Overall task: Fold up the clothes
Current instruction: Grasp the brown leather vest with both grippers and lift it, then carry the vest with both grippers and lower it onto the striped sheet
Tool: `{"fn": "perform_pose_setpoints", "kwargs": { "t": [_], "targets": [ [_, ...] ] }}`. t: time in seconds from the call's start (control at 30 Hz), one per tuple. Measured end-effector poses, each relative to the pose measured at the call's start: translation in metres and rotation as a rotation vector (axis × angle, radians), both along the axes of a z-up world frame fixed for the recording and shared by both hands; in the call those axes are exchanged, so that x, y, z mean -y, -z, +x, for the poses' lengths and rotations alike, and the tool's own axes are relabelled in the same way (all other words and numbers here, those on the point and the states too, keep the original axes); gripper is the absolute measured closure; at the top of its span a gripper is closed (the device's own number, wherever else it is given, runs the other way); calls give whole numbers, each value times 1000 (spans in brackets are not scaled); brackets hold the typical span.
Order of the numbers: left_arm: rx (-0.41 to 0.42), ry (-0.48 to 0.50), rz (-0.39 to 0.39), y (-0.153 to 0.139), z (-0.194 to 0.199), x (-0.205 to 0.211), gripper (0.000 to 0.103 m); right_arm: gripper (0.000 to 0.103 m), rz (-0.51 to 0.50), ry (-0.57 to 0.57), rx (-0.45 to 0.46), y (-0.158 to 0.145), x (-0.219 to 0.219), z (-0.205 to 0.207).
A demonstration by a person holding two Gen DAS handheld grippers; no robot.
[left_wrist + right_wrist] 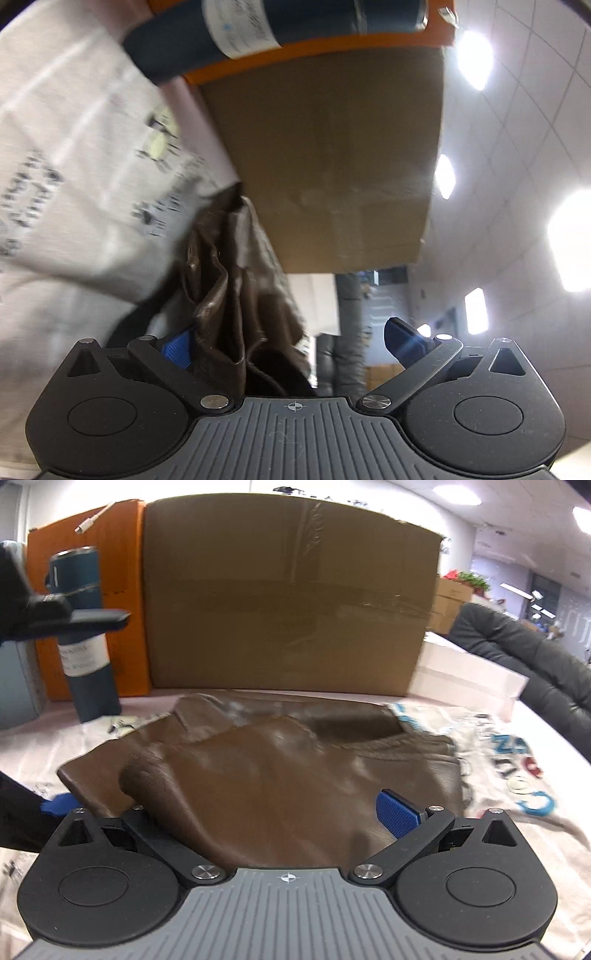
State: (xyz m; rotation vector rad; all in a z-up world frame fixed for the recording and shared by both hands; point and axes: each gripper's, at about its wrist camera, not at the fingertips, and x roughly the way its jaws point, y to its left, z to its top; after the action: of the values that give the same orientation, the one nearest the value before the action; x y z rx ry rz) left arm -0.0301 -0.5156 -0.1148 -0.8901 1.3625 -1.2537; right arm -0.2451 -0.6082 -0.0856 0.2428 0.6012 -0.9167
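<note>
- Your left gripper (pixel 291 350) has its jaws wide apart, and a bunch of the brown garment (pixel 229 295) hangs at the left pad (pixel 179 349).
- Your right gripper (pixel 273 812) is spread too, with the garment (pixel 280 771) lying between its fingers in the middle of the frame.
- Close both on 1 edge before you lift, so the fold stays even.
- Fold away from the box (pixel 288 594) and the bottle (pixel 86 638) at upper left; they stand near the garment.

My left wrist view rolled sideways, tipped up toward ceiling, close on brown garment (pixel 236 295), my right wrist view level, low over desk (pixel 546 746), facing cardboard box (pixel 288 598), both views share garment, box, blue bottle (pixel 86 635).
</note>
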Motion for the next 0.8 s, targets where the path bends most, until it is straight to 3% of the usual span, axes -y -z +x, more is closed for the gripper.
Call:
{"fn": "perform_pose_setpoints", "kwargs": {
  "t": [0.03,0.1,0.13,0.17,0.23,0.3,0.33,0.37,0.47,0.57,0.7,0.8],
  "targets": [
    [8,8,12,1,0,4,0,6,12,3,13,0,3,1],
    [39,13,69,7,-3,12,1,36,42,9,45,0,6,1],
    [54,15,97,10,-4,16,1,61,60,14,62,0,8,0],
    [69,17,125,13,-5,20,6,71,79,32,72,0,12,-3],
    [119,14,186,15,-8,27,26,82,82,62,112,-5,14,-15],
    [165,10,232,15,-12,32,59,87,84,93,153,-11,17,-27],
    [210,13,258,13,-14,35,69,90,82,118,183,-16,18,-34],
    [266,20,284,11,-17,37,86,93,79,140,214,-21,18,-42],
    [448,33,311,-10,-30,39,94,95,50,132,306,-40,11,-59],
    [540,24,256,-37,-40,25,95,96,20,93,385,-61,1,-70],
    [546,-13,176,-64,-36,-7,96,96,43,48,513,-88,-21,-75],
    [527,-55,129,-79,-24,-49,96,96,69,-74,601,-109,-38,-66]
  ]
}}
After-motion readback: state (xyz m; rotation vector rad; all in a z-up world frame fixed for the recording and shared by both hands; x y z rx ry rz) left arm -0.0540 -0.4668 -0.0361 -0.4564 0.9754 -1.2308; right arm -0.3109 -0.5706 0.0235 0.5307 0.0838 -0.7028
